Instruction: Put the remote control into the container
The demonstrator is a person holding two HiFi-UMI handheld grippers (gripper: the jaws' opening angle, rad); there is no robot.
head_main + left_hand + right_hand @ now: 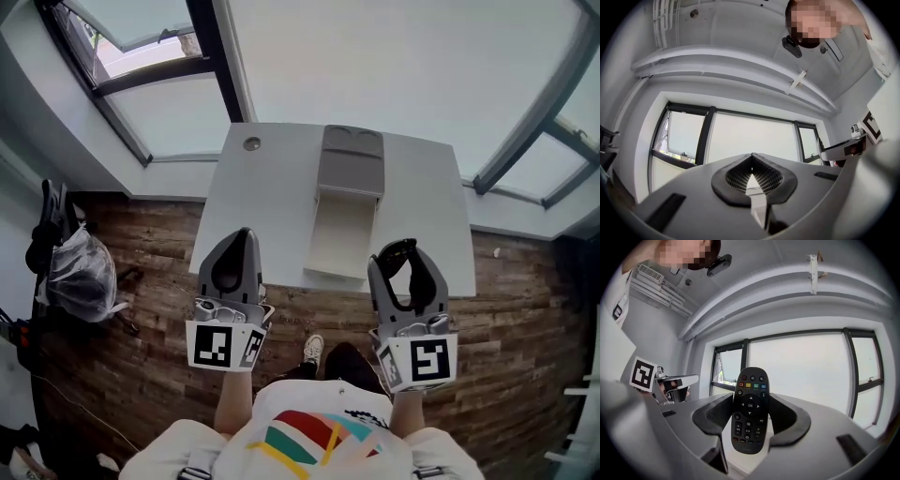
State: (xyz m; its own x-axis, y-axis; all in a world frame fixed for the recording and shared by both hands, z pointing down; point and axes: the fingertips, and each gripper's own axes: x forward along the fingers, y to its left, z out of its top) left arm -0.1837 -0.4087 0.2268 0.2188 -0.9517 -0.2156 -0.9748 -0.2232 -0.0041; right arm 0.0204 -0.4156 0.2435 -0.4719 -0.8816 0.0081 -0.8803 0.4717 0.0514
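Right tool (pixel 751 404): grey shell, black grid-textured pads (pixel 712 416), cube of black-and-white square markers. Between its pads, black oval plastic remote control (pixel 749 420): white legends, one row of red, yellow, green, blue keys. Left tool (pixel 751 159): same grey and black. Beyond both tools: white rectangular counter (pixel 427 187), grey-and-cream box container (pixel 347 202), brown plank floor (pixel 159 234).

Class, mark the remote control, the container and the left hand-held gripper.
remote control (pixel 750 411): right gripper view, middle of its keypad.
container (pixel 352 161): head view, its grey upper part.
left hand-held gripper (pixel 751 157): left gripper view, where its tips meet.
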